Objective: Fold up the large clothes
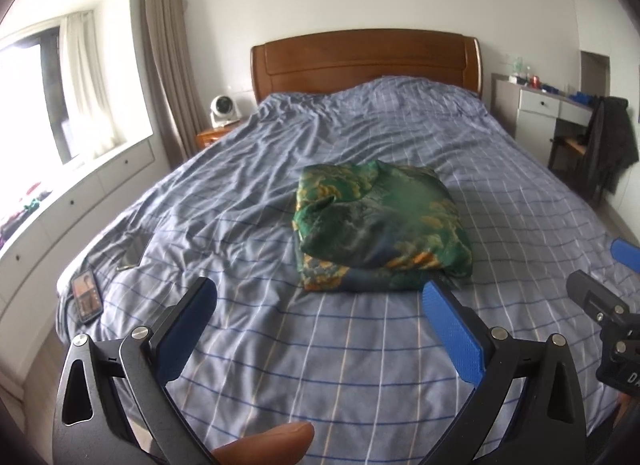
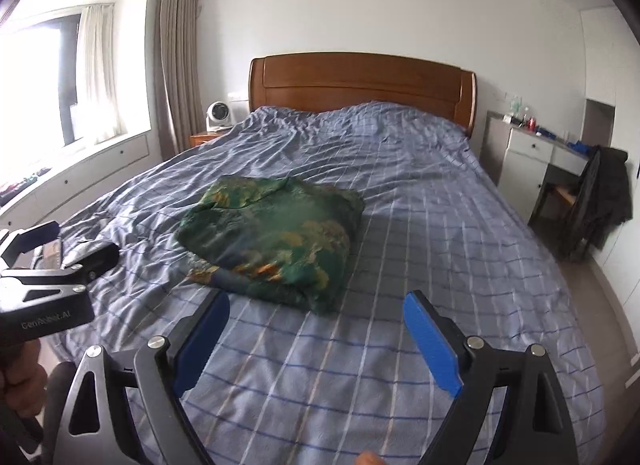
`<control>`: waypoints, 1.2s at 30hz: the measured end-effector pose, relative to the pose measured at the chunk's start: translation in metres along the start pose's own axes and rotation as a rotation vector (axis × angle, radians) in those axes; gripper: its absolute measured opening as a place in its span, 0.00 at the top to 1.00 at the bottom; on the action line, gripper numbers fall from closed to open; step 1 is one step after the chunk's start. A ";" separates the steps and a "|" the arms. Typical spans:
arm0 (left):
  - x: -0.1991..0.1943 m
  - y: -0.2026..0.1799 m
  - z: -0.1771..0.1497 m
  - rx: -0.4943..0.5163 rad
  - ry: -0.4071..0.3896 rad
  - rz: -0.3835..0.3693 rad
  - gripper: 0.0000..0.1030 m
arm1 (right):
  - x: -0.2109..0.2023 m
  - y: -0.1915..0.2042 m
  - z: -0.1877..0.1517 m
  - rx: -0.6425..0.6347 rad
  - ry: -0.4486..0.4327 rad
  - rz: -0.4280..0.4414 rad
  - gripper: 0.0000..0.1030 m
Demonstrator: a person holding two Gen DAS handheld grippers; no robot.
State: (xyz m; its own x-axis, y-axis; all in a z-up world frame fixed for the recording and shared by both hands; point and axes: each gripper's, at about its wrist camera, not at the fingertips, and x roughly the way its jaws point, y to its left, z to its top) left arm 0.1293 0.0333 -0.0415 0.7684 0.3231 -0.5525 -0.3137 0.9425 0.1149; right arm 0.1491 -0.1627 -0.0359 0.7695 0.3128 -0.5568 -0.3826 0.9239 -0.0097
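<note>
A green garment with yellow and orange print [image 1: 380, 225] lies folded into a thick bundle in the middle of the bed [image 1: 280, 345]. It also shows in the right wrist view [image 2: 272, 241]. My left gripper [image 1: 320, 297] is open and empty, held above the blanket just short of the bundle's near edge. My right gripper [image 2: 316, 309] is open and empty, also just short of the bundle, to its right. Each gripper shows at the edge of the other's view: the right gripper [image 1: 616, 265], the left gripper [image 2: 52, 245].
The bed has a blue checked blanket and a wooden headboard [image 1: 364, 61]. A phone [image 1: 86, 296] lies near the bed's left edge. A fan [image 1: 222, 109] stands on a nightstand. A desk [image 1: 548, 105] and a chair with a dark jacket [image 1: 608, 145] stand on the right.
</note>
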 end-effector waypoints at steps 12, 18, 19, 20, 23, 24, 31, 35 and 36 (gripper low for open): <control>-0.019 0.003 -0.010 -0.025 0.087 -0.005 0.00 | -0.028 0.020 -0.002 0.000 0.031 -0.023 0.12; -0.028 0.001 -0.010 -0.014 0.087 0.003 0.00 | -0.043 0.029 0.001 -0.028 0.017 -0.033 0.12; -0.029 0.002 -0.009 -0.018 0.085 0.001 0.00 | -0.044 0.029 0.002 -0.029 0.018 -0.033 0.12; -0.031 0.002 -0.009 -0.019 0.081 0.002 0.00 | -0.046 0.029 0.002 -0.027 0.016 -0.030 0.12; -0.034 0.003 -0.007 -0.019 0.069 0.014 0.00 | -0.048 0.029 0.004 -0.028 0.016 -0.038 0.12; -0.034 0.004 -0.007 -0.024 0.069 0.016 0.00 | -0.048 0.029 0.004 -0.029 0.018 -0.042 0.12; -0.032 0.001 -0.008 -0.032 0.080 0.013 0.00 | -0.045 0.033 0.002 -0.034 0.030 -0.045 0.12; -0.033 0.001 -0.008 -0.029 0.073 0.024 0.00 | -0.047 0.033 0.001 -0.039 0.020 -0.054 0.12; -0.033 0.001 -0.008 -0.031 0.075 0.025 0.00 | -0.048 0.033 0.001 -0.042 0.017 -0.058 0.12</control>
State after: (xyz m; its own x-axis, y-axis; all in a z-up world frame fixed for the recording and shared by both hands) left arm 0.0994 0.0232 -0.0302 0.7163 0.3381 -0.6104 -0.3501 0.9308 0.1048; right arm 0.1002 -0.1471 -0.0086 0.7821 0.2553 -0.5685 -0.3592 0.9301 -0.0764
